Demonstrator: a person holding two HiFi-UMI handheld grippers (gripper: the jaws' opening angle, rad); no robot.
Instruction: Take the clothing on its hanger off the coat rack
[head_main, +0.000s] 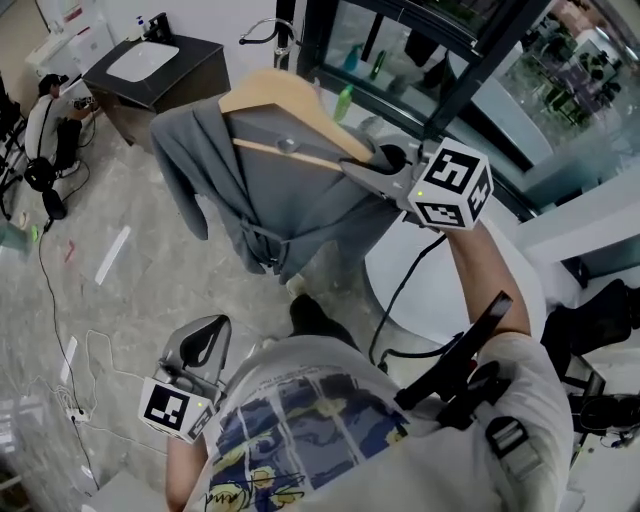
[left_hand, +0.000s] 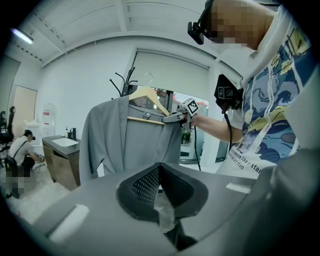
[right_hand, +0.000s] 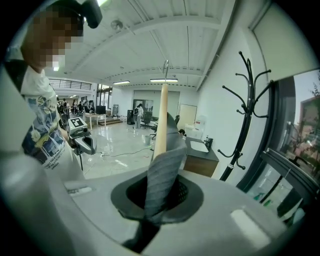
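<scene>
Right gripper (head_main: 368, 170), centre frame, is clamping grey fabric garment (head_main: 290, 205) on pale wooden hanger (head_main: 285, 98); left gripper (head_main: 200, 345), lower left, is hanging closed.

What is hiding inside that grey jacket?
A light wooden hanger; its arms and bar show at the open collar of the grey jacket. Cloth hides anything lower. The right gripper pinches that cloth.

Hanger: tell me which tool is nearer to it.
Right. The right tool is shut on the garment at the hanger end. The left tool is low by the person's waist, well apart from it, holding nothing.
</scene>
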